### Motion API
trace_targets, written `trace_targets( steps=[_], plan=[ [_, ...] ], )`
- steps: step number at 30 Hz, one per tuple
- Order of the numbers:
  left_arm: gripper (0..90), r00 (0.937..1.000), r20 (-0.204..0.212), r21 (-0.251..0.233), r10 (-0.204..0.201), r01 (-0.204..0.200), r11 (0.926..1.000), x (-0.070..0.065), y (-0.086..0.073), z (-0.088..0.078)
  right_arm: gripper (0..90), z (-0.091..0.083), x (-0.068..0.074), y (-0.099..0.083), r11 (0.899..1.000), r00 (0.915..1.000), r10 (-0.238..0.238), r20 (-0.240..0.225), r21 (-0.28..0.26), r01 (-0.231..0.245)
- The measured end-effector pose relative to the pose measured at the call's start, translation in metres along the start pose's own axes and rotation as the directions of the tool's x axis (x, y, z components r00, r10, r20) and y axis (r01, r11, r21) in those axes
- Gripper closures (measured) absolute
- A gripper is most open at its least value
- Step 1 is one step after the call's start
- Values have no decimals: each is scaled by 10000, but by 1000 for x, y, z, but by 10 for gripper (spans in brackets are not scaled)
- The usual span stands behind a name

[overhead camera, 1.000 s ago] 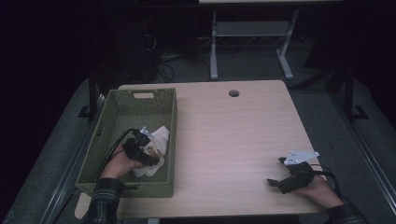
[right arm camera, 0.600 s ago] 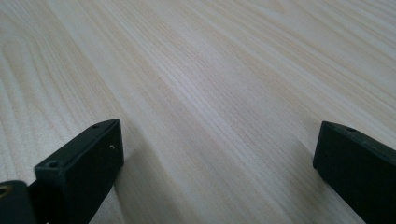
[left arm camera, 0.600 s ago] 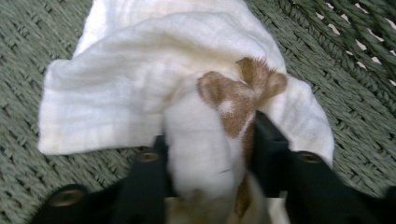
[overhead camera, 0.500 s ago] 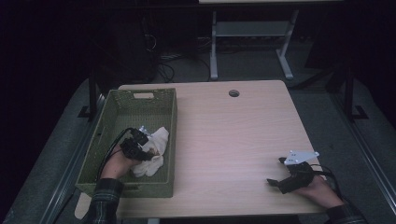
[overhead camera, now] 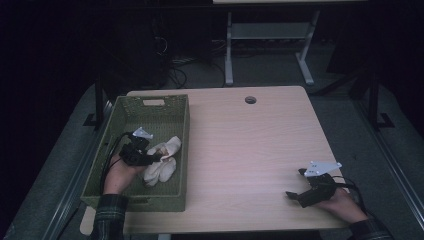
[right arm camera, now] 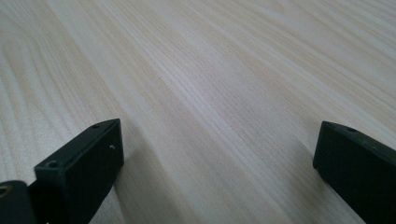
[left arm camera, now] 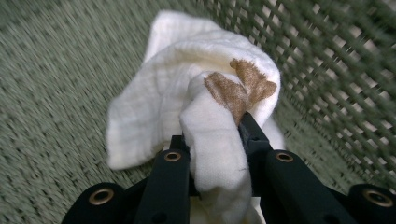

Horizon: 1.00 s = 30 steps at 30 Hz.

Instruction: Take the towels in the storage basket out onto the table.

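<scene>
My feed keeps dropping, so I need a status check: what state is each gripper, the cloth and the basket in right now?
Left gripper: jaws just closed, shut on the cloth.
White cloth with brown patch: bunched, pinched between the jaws, inside the basket.
Green woven plastic basket: upright on the table, holding the cloth.
Right gripper: open, jaws wide apart, low over the light wooden table.

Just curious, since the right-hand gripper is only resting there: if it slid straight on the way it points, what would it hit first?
Probably nothing: the right gripper, jaws open, points across bare table toward the green basket, far off.
</scene>
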State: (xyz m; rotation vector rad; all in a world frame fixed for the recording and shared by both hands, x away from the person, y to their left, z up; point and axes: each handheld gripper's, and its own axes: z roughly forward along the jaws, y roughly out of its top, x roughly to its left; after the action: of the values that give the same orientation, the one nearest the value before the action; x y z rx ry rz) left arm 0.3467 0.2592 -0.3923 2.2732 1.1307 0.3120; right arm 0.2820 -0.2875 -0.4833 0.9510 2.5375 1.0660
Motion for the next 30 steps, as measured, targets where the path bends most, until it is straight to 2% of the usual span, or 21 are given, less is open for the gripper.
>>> trace_targets(
  steps=[4, 11, 19, 20, 21, 30],
  plan=[
    [766, 10000, 29, -815, -66, 68, 9966, 0, 0, -13, 15, 0, 0, 0, 10000, 10000, 0, 0, -1, 0],
    [767, 9999, 112, -1944, 31, -8, 9809, -4, 5, -34, 15, 0, 0, 0, 10000, 10000, -1, 1, -1, 1],
    [767, 9992, 295, -2501, 285, -202, 9680, -6, 15, -51, 15, 0, 0, 0, 10000, 10000, -11, -11, 23, 11],
    [766, 9989, 356, -2697, 295, -188, 9628, -7, 17, -54, 15, 0, 0, 0, 10000, 10000, -12, -9, 15, 12],
    [767, 9987, 396, -2739, 312, -192, 9616, -7, 18, -56, 15, 0, 0, 0, 10000, 10000, -4, -1, 2, 4],
    [766, 9940, 972, -3672, 497, -106, 9301, -16, 34, -75, 15, 0, 0, 0, 10000, 10000, -1, 0, -9, 1]
  ],
)
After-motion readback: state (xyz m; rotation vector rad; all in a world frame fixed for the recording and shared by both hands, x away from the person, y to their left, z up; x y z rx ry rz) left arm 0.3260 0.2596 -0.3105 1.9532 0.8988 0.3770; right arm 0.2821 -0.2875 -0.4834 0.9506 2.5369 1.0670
